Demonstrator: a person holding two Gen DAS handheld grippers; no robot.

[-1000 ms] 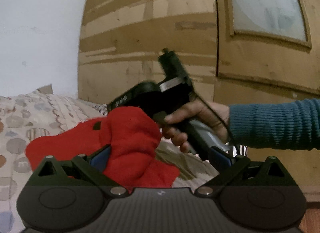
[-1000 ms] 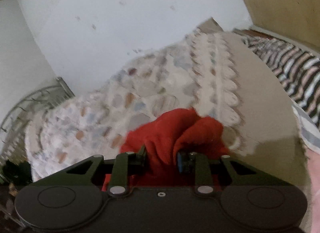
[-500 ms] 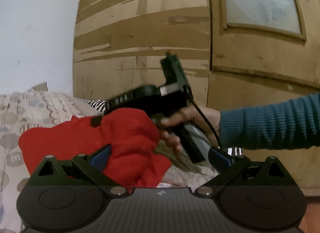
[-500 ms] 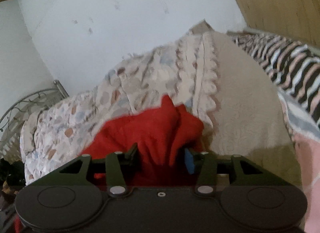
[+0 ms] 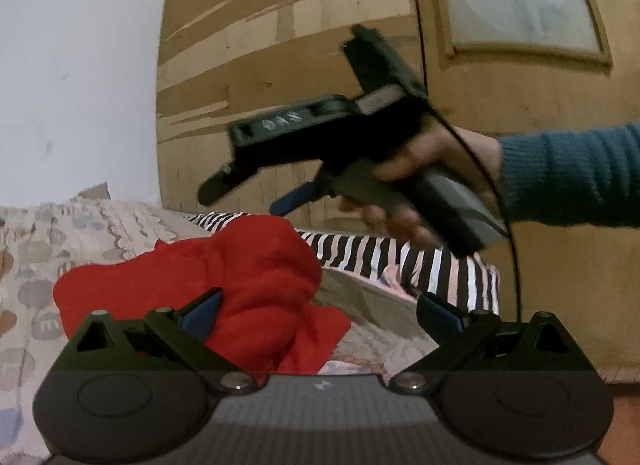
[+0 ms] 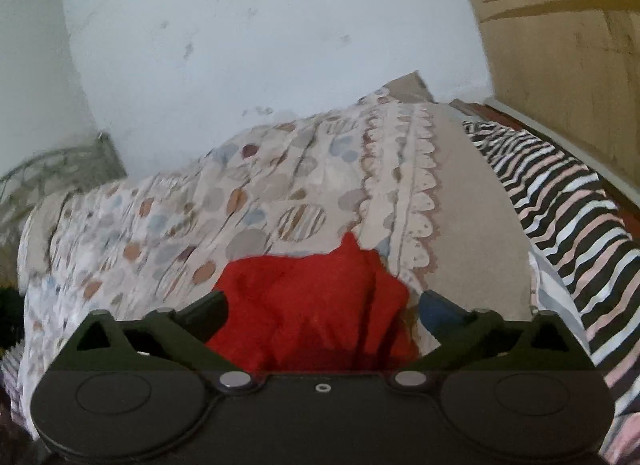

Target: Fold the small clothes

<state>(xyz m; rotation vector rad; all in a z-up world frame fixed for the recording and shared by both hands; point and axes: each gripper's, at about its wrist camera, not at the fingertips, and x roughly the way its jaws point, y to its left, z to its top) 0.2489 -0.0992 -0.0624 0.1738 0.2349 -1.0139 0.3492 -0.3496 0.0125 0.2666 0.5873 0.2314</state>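
A small red garment [image 5: 240, 285] lies bunched on the patterned bed cover [image 5: 60, 233]. My left gripper [image 5: 320, 309] is open, its left finger against the red cloth, holding nothing. In the left wrist view my right gripper [image 5: 244, 195] is open in the air above the garment, held by a hand in a blue sleeve. In the right wrist view the right gripper [image 6: 320, 305] is open, with the red garment [image 6: 312, 305] lying on the cover below and between its fingers.
A black, white and pink striped cloth [image 6: 560, 205] lies along the bed's right side, also in the left wrist view [image 5: 400, 261]. A brown wooden door [image 5: 360, 45] stands behind the bed. A white wall [image 6: 260, 45] and a metal bed frame [image 6: 52, 169] are at the far end.
My right gripper opened, let go of the red garment and rose above it. The garment dropped onto the bed cover. My left gripper stayed open.
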